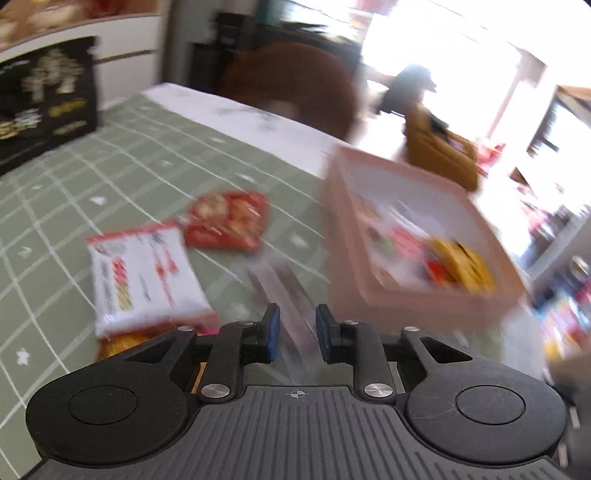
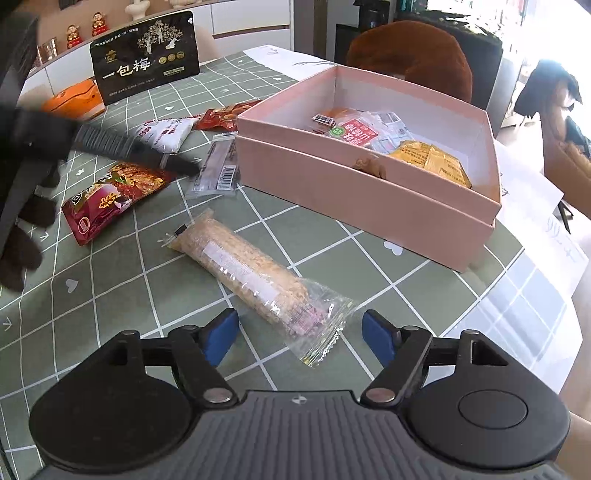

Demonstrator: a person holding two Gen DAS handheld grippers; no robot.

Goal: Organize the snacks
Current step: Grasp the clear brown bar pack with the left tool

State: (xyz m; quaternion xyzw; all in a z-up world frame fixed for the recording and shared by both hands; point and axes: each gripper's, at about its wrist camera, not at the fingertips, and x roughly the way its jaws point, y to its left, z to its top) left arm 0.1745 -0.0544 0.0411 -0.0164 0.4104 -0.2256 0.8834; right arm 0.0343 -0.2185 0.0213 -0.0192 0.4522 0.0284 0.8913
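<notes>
Several snacks already lie in the box [image 2: 369, 192]; five wait on the counter [image 2: 110, 295]. Left tongs [image 1: 297, 332] grasp a clear packet [image 1: 280, 284]; right tongs [image 2: 300, 338] gape over the bar [image 2: 243, 266].

I read this as a home dining room: green checked tablecloth [image 2: 110, 280], brown chair [image 2: 410, 51], white cabinet [image 2: 243, 26] carrying small figurines [image 2: 74, 35], bright windows [image 1: 443, 55] beyond.
</notes>
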